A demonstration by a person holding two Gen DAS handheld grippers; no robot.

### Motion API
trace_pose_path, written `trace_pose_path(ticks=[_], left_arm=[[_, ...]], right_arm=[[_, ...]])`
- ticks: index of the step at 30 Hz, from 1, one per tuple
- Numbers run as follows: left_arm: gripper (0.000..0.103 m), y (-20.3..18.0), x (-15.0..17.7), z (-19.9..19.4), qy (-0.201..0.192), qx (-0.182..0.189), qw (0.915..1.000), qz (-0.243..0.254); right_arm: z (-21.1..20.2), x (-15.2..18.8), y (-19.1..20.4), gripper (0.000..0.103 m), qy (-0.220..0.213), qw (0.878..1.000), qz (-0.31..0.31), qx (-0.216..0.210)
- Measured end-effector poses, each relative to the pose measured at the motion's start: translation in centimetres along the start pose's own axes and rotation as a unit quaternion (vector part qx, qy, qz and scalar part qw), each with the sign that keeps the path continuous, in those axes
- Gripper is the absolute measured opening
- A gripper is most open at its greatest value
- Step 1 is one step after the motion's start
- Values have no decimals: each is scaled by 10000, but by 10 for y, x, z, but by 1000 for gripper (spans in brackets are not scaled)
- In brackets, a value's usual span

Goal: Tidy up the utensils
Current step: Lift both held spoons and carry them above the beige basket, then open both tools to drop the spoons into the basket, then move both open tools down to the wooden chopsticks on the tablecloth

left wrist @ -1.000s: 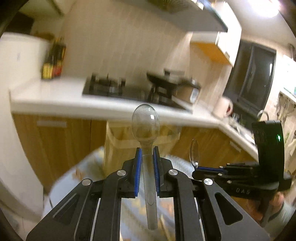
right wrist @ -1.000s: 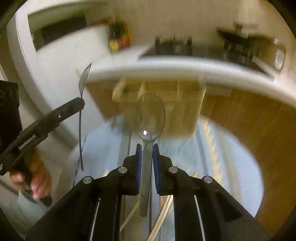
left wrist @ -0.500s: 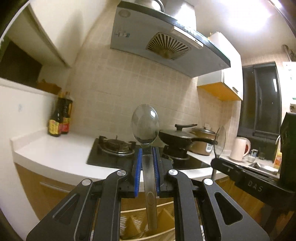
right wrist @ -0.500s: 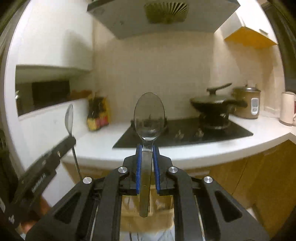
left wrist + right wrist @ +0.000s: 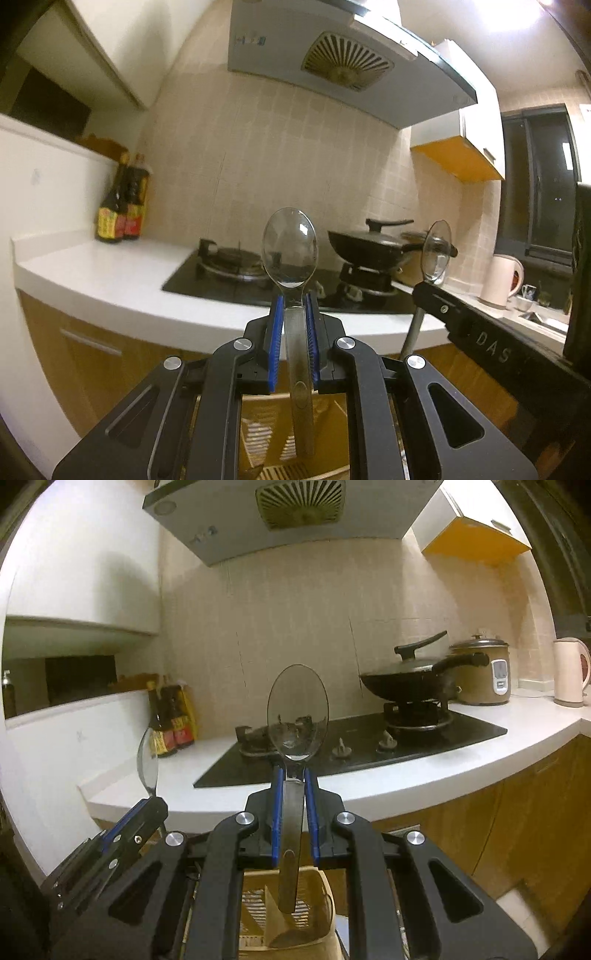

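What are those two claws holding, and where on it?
Each grips a metal spoon by its handle, bowl upward: left gripper, spoon; right gripper, spoon.

Parts we cannot see well

The wooden utensil tray sits low behind the left gripper, so only slats show, and the picture's bottom edge cuts it off. In the right view the tray is half hidden too. The writing on the sauce bottles is too small to read. The sink is cut off by the right gripper's body.
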State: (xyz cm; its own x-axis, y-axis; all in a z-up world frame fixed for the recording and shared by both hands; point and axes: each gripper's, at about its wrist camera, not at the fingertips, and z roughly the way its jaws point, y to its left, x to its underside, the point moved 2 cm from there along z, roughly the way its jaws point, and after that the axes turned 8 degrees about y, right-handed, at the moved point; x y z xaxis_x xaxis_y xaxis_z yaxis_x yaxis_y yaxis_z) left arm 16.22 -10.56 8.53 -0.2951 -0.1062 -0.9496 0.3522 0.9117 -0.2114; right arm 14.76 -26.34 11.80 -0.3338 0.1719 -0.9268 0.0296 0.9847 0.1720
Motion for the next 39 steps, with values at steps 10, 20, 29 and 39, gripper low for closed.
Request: trace_pose_path(ticks=[10,20,29,39], left_arm=[[12,14,8,1,233,306,9990,-223],[31,33,1,-26,619,850,9938,-368],[31,33,-20,-81,885,1211,9880,-371],[38,18,13,-121,2375,1156,9644,81]], right_arm=[[9,10,-18,10,342,9986,292,-270],[-25,23,-18,29,544,9972,327,-389],[-79,14,-18,29,783,9951,388,-460],[-111,52,-9,29,2503,9678,85,-257]])
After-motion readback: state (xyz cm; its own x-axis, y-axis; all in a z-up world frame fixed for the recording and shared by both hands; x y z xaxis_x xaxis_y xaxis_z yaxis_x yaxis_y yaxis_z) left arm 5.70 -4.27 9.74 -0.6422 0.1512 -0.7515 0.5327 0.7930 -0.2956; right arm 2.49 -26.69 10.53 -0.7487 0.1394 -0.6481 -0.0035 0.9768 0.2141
